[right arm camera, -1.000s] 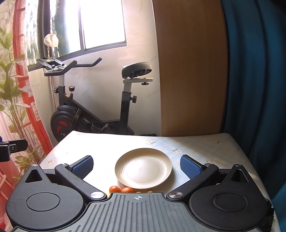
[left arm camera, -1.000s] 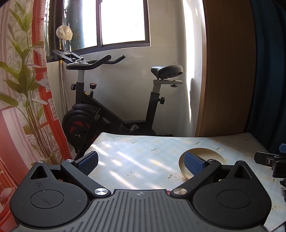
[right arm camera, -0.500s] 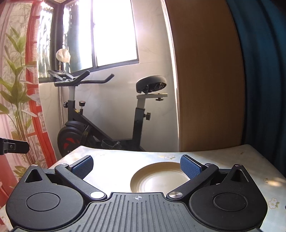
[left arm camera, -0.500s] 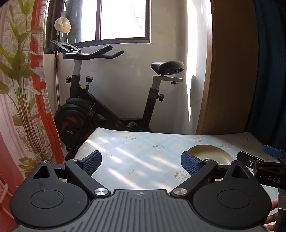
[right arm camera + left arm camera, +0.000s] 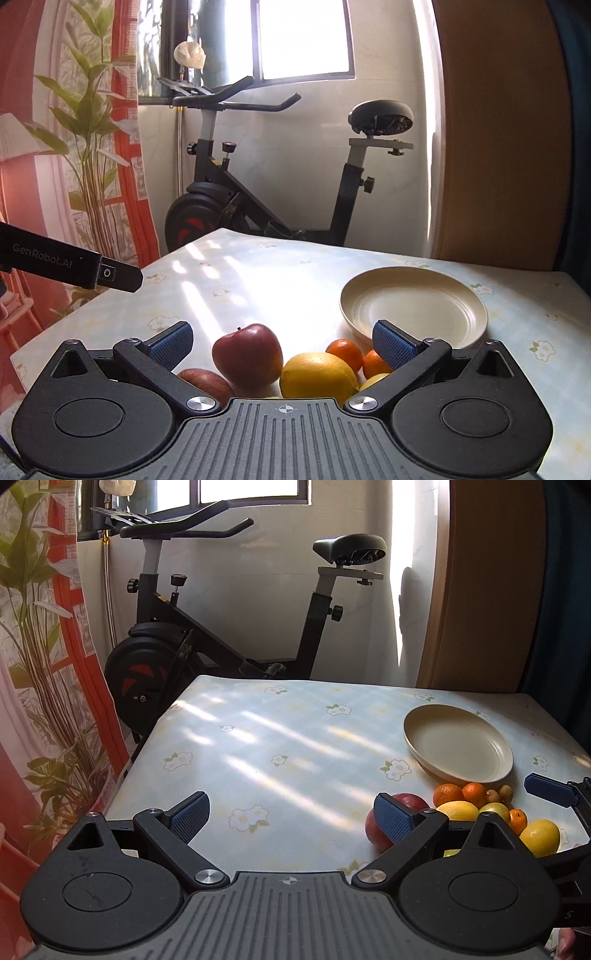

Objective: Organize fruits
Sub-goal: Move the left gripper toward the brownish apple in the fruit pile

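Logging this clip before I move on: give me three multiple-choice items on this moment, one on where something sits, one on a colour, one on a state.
1. Where do the fruits lie relative to the plate?
A. heaped on it
B. on the table in front of it, nearer the camera
C. behind it by the wall

2. What colour is the apple in front of the right gripper?
A. green
B. dark red
C. white

3. What is on the plate?
A. nothing
B. two oranges
C. a lemon

Answers: 1 B, the apple, lemon and oranges cluster on the tablecloth on the plate's near side. 2 B, its skin is dark red. 3 A, the cream plate shows only its bare surface in both views.
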Available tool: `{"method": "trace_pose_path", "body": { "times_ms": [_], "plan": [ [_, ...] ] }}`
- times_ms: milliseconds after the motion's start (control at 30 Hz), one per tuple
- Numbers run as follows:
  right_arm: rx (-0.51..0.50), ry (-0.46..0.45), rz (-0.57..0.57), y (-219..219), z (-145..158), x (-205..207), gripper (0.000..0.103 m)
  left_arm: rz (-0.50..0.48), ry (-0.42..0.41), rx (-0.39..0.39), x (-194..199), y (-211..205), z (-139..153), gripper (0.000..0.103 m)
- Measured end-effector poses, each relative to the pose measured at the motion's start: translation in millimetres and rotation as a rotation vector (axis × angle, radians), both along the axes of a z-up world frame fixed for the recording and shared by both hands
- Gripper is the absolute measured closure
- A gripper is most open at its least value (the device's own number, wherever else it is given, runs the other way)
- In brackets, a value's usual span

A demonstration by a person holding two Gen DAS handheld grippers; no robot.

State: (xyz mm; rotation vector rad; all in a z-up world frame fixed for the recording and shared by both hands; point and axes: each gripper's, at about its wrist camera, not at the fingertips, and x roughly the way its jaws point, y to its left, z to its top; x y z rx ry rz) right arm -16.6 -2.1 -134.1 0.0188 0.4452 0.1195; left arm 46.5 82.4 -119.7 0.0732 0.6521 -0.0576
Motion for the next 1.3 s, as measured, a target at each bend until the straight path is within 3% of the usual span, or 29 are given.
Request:
{"method": "trace_pose_path", "body": {
  "times_ms": [133,333,567,733,900,967,1100,1200,1300],
  "plan": [
    [0.037,0.060,-0.012,-1,-11,-3,0.000,-0.008,0.025,0.075,-2,-6,-6,0.005],
    [0.063,0.114,-0.014,-5,-17,-5,0.000,-0.038,-0.030,0.163,-15,-17,-7,0.005],
    [0.079,0.143,0.032,-7,-18,-7,0.002,-0.040,0.080,0.104,-10,-7,-17,0.005],
    [0.108,0.175,0.058,-5,-17,-8,0.002,-0.025,0.048,0.070,-16,2,-15,0.005],
    [0.106,0.192,0.064,-1,-18,-11,0.004,-0.023,0.055,-0.013,-16,11,-15,0.005],
    [0.106,0.205,0.071,1,-20,-12,0.007,-0.014,0.053,-0.024,-17,14,-17,0.005],
    [0.109,0.231,0.087,6,-25,-15,0.013,0.014,0.026,0.042,-22,10,-19,0.005],
    [0.107,0.241,0.098,8,-27,-16,0.016,-0.001,-0.006,0.005,-28,13,-19,0.006],
    [0.111,0.263,0.120,11,-29,-16,0.024,0.002,0.014,-0.039,-25,18,-21,0.009]
  ]
}}
